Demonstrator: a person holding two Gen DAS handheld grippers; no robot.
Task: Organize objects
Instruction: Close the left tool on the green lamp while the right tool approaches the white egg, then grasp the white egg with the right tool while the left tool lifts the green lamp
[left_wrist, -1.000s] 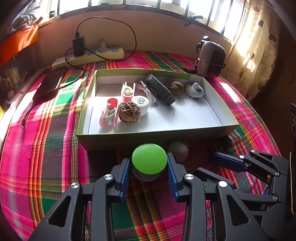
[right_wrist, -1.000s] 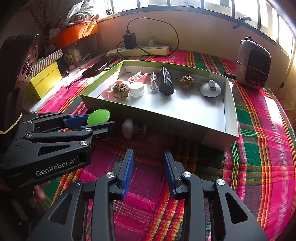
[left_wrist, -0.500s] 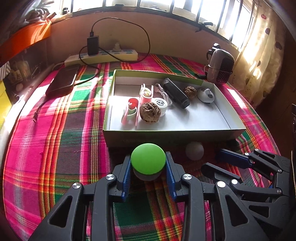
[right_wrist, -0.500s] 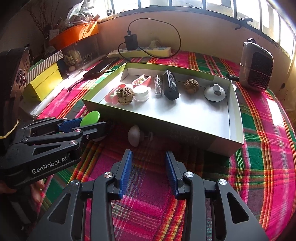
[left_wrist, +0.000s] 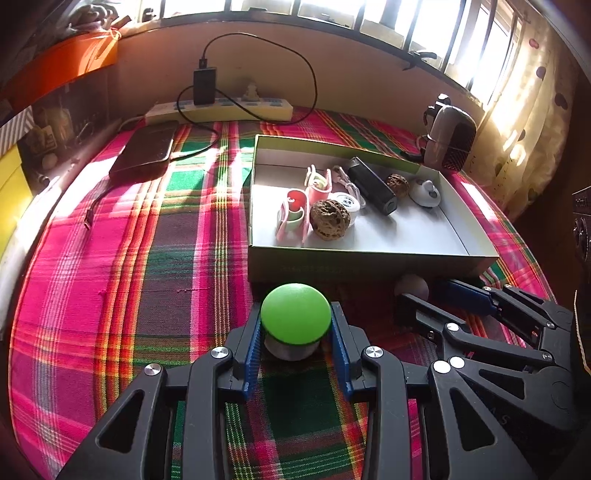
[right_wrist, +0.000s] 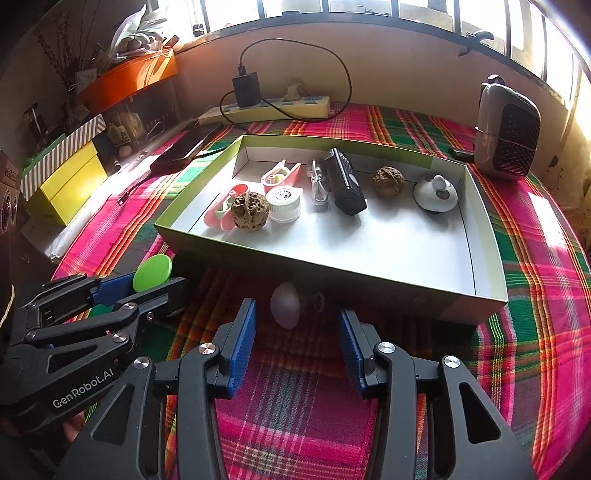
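My left gripper (left_wrist: 295, 332) is shut on a green-topped round object (left_wrist: 295, 314) and holds it just in front of the open box (left_wrist: 369, 264). It also shows in the right wrist view (right_wrist: 152, 272). My right gripper (right_wrist: 297, 338) is open, its blue fingers on either side of a small white mushroom-shaped knob (right_wrist: 285, 304) lying on the plaid cloth against the box's front wall (right_wrist: 388, 291). The box holds a large walnut (right_wrist: 249, 211), a white jar (right_wrist: 283, 200), pink clips (right_wrist: 280, 173), a black device (right_wrist: 345, 181), a small walnut (right_wrist: 388, 181) and a white knob (right_wrist: 436, 192).
A power strip with charger (right_wrist: 266, 107) and a dark phone (left_wrist: 146, 147) lie at the back left. A small heater (right_wrist: 506, 129) stands at the back right. Yellow and striped boxes (right_wrist: 70, 173) sit off the left edge. Plaid cloth (left_wrist: 110, 277) covers the table.
The left gripper has drawn back and leftwards from the box with the green object still held. The right gripper has opened wider and closed in on the white knob.
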